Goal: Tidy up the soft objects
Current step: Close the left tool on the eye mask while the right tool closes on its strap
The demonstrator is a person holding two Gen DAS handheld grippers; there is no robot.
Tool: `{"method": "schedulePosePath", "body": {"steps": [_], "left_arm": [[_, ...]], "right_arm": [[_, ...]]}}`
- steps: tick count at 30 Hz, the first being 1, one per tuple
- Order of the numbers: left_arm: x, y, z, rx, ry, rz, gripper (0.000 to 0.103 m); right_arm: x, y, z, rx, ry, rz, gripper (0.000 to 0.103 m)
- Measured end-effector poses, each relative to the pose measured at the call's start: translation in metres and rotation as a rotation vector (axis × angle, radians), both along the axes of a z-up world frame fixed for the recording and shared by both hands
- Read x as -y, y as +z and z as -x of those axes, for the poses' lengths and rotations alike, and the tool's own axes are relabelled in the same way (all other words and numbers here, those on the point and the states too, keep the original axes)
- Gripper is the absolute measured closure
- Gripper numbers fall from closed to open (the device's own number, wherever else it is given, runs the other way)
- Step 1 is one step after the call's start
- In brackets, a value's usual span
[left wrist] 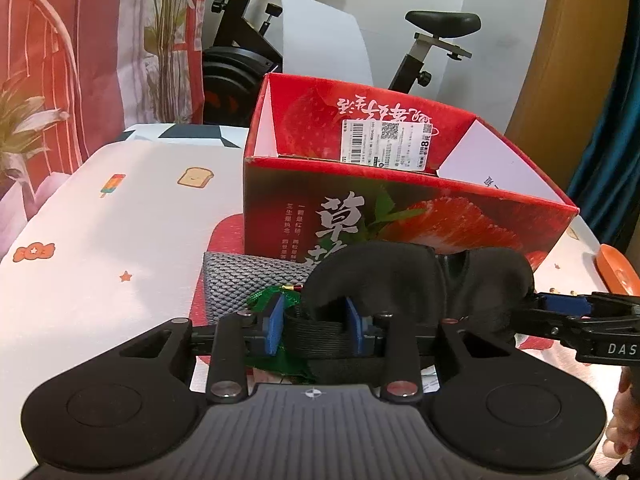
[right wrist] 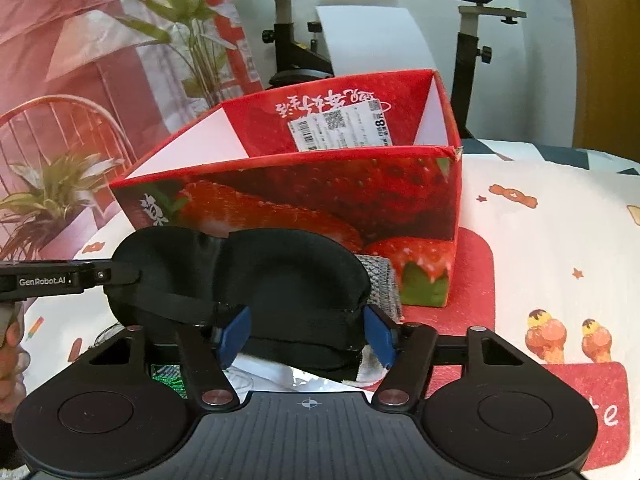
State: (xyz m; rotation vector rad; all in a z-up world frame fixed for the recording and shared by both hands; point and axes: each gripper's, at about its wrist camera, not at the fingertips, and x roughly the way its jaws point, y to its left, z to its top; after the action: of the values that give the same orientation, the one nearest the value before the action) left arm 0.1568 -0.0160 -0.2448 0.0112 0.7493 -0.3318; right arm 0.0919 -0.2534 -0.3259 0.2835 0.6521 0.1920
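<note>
A black padded eye mask (left wrist: pixel 492 280) hangs between both grippers, just in front of the open red strawberry box (left wrist: pixel 400 200). My left gripper (left wrist: pixel 316 328) is shut on the mask's left end, with the cup's edge and the elastic strap squeezed between its blue pads. From the right, my right gripper (left wrist: pixel 536 308) reaches in and holds the other end. In the right wrist view the eye mask (right wrist: pixel 296 276) fills the space between the jaws of my right gripper (right wrist: pixel 307 336), whose pads press on the right cup. The left gripper (right wrist: pixel 120 274) clamps the far end there.
A grey knit piece (left wrist: pixel 248 284) and a green ribbon (left wrist: pixel 272 296) lie under the mask by the box. The box (right wrist: pixel 320 200) stands on a white printed tablecloth (left wrist: pixel 120 220). Behind it are an exercise bike (left wrist: pixel 440 24), plants and an orange chair (left wrist: pixel 616 272).
</note>
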Motion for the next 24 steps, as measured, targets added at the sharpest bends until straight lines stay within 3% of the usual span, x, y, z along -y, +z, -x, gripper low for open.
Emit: {"method": "schedulePosePath", "body": {"steps": [11,14,24], "left_arm": [[-0.001,-0.005,-0.001,0.001,0.010,-0.007,0.068],[-0.001,-0.004,-0.001,0.000,0.011,-0.008,0.068],[0.001,-0.005,0.000,0.001,0.022,-0.007,0.068]], "right_arm": [[0.007,-0.017,-0.018,0.013,0.031,0.016,0.045],[0.007,-0.020,-0.022,0.008,0.042,0.015,0.054],[0.004,-0.013,-0.004,0.001,0.064,-0.010,0.056]]}}
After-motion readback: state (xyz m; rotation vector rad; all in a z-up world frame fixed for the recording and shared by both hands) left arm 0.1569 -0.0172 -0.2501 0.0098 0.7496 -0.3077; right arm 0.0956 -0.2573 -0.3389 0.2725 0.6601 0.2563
